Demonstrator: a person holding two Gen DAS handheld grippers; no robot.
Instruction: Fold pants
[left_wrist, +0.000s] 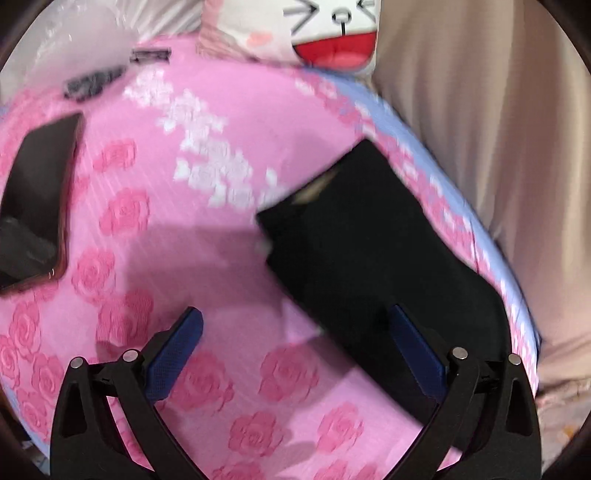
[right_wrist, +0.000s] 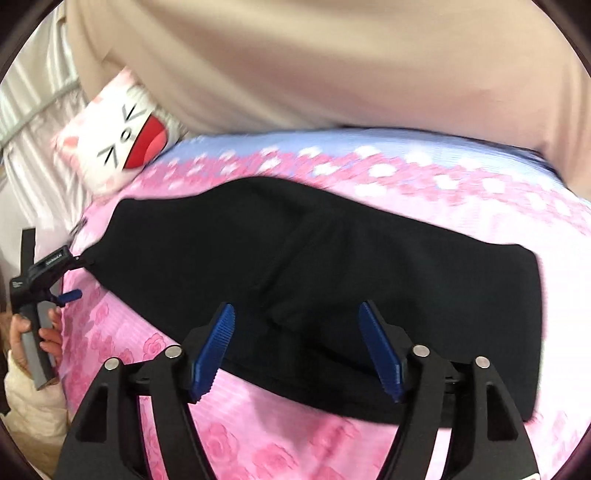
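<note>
The black pants (right_wrist: 314, 258) lie folded into a flat rectangle on the pink rose-print bedsheet (right_wrist: 258, 435). In the left wrist view the pants (left_wrist: 369, 258) lie to the right, near the bed's edge. My left gripper (left_wrist: 295, 325) is open and empty above the sheet, its right finger over the pants' edge. My right gripper (right_wrist: 297, 317) is open and empty just above the pants' near edge. The left gripper also shows in the right wrist view (right_wrist: 70, 293), at the far left, held in a hand.
A cartoon-cat pillow (left_wrist: 314, 29) lies at the head of the bed. A dark phone (left_wrist: 37, 192) and a small dark object (left_wrist: 96, 81) lie on the sheet at left. A beige curtain (right_wrist: 332, 62) hangs along the bed's far side.
</note>
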